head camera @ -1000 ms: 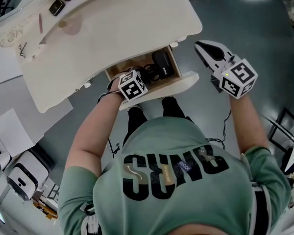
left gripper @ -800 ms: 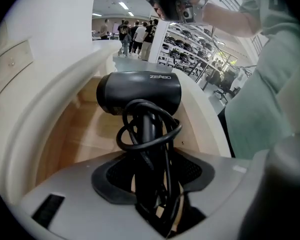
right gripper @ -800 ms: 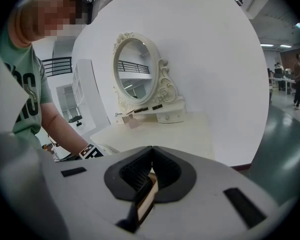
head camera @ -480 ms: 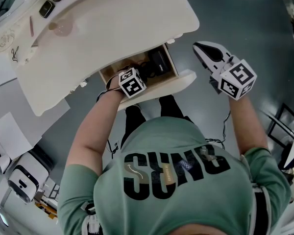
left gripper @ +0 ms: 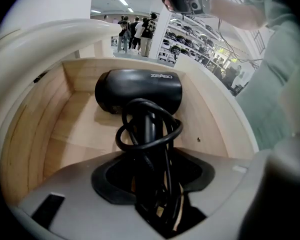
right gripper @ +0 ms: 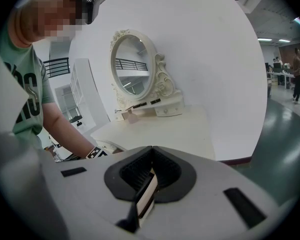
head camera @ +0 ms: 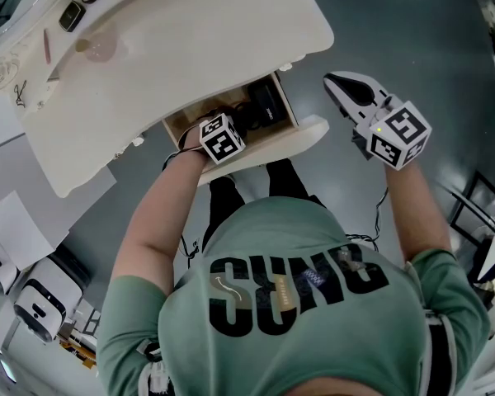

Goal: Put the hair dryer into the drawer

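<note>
Placing step: L gripper (left gripper: 150, 176) fingers pinch dryer (left gripper: 140, 91) handle inside drawer (left gripper: 212, 116); R gripper (right gripper: 149, 156) fingers pressed together, idle. Next, prob.: let go, lift out.

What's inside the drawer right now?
A black hair dryer with its coiled cord, handle clamped in the jaws of the left gripper. The near end of the drawer and the floor beneath the dryer are covered.

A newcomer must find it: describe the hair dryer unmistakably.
Start at the cream dressing table. Its wooden drawer stands pulled open, and inside is the black hair dryer, the only thing there, its cord looped round the handle.
</note>
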The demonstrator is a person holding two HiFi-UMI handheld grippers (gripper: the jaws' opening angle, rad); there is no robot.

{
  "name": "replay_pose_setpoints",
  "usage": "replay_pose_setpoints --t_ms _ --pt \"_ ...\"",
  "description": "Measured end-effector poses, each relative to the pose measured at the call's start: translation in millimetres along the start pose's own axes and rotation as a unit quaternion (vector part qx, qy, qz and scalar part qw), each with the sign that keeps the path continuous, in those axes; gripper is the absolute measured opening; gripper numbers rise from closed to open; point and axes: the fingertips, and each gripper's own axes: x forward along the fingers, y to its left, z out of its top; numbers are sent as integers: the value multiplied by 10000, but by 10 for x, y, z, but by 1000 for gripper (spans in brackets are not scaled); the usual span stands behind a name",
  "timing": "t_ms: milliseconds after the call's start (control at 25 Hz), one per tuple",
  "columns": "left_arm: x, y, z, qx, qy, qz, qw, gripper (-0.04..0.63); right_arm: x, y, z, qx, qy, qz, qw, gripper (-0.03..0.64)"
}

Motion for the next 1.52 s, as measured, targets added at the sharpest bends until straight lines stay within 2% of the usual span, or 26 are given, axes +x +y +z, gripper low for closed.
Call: replay_pose_setpoints --t_ms 360,520,680,1000,1160,1320,1520 --pt "32 -2 12 75 -24 261 9996 238 10 88 -32 6 1 65 10000 -6" --pt "29 -56 30 -128 -135 169 9997 242 26 144 0 -24 -5 95 10000 -6" --pt "59 -159 28 -212 -126 153 9996 294 42 194 25 -71 -19 128 9999 -6" --pt "-33 -262 55 -637 -240 498 9964 299 -46 400 150 -192 -48 158 9997 -6" --pt "-180 -239 12 -760 -226 679 9945 328 -68 528 215 -282 -85 187 9994 -6" --pt "-570 -174 5 -1066 -649 1028 9868 333 -117 679 348 -357 -142 188 9991 -6" --pt "-1361 -67 27 -1386 -1440 1360 9703 333 -128 868 691 -515 -331 217 9979 -6"
